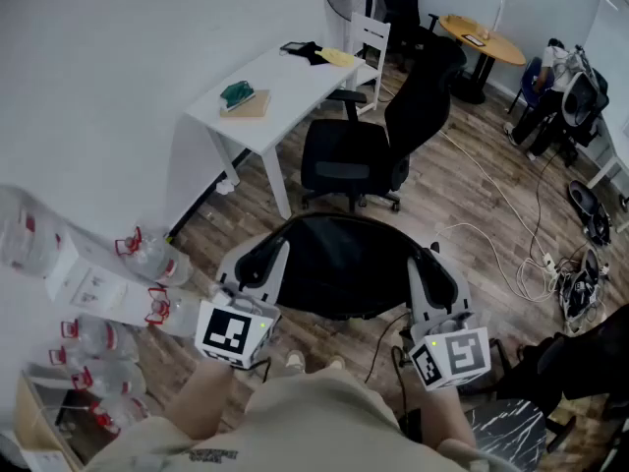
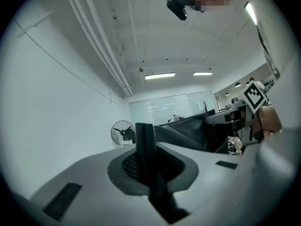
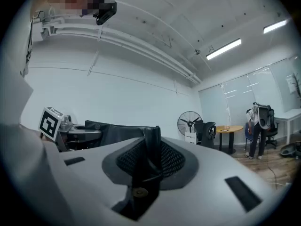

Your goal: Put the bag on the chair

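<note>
A black bag [image 1: 339,264] hangs stretched between my two grippers, low in the head view. My left gripper [image 1: 257,262] is shut on its left edge, and my right gripper [image 1: 430,268] is shut on its right edge. In the left gripper view a black strip of the bag [image 2: 146,147] is pinched between the grey jaws of the left gripper [image 2: 149,173]. The right gripper view shows the same at the right gripper [image 3: 148,166], with the bag [image 3: 117,133] spreading to the left. A black office chair [image 1: 354,155] stands just beyond the bag, its seat bare.
A white table [image 1: 285,87] stands left of the chair, with a green object and papers on it. Several water bottles [image 1: 147,254] lie on the floor at the left. Cables [image 1: 511,214] run across the wooden floor at the right. A round table [image 1: 482,39] and a person [image 1: 545,96] are far back.
</note>
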